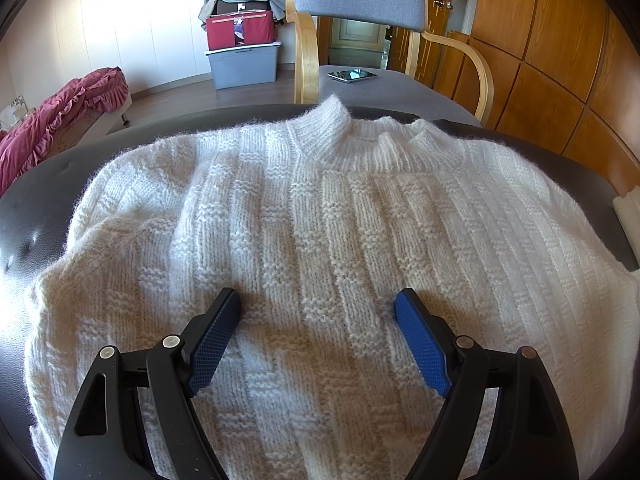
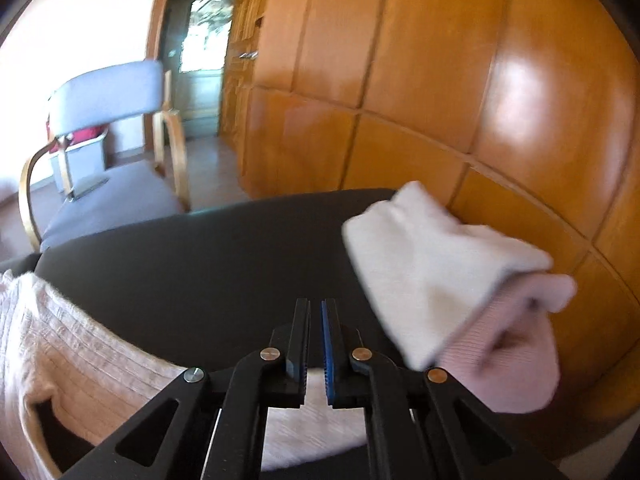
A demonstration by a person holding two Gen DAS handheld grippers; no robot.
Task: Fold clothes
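A white, chunky-knit sweater (image 1: 320, 208) lies front-up on a dark table (image 1: 36, 216), its collar pointing away from me. My left gripper (image 1: 316, 306) hovers low over the sweater's lower body, open wide, with only knit fabric showing between the blue pads (image 1: 420, 344). In the right wrist view, one edge of the sweater (image 2: 72, 360) shows at the lower left and runs under the tool. My right gripper (image 2: 316, 308) is above the bare table (image 2: 200, 272) with its fingers drawn together and nothing visible between the tips. That view is blurred.
A folded white and pink bundle (image 2: 448, 280) sits at the table's right side, near the wooden wall panels (image 2: 440, 80). Behind the table stands a grey armchair (image 1: 360, 0) with a tablet (image 1: 352, 75) on its seat. A storage bin (image 1: 244, 64) and a red blanket (image 1: 60, 112) are farther back.
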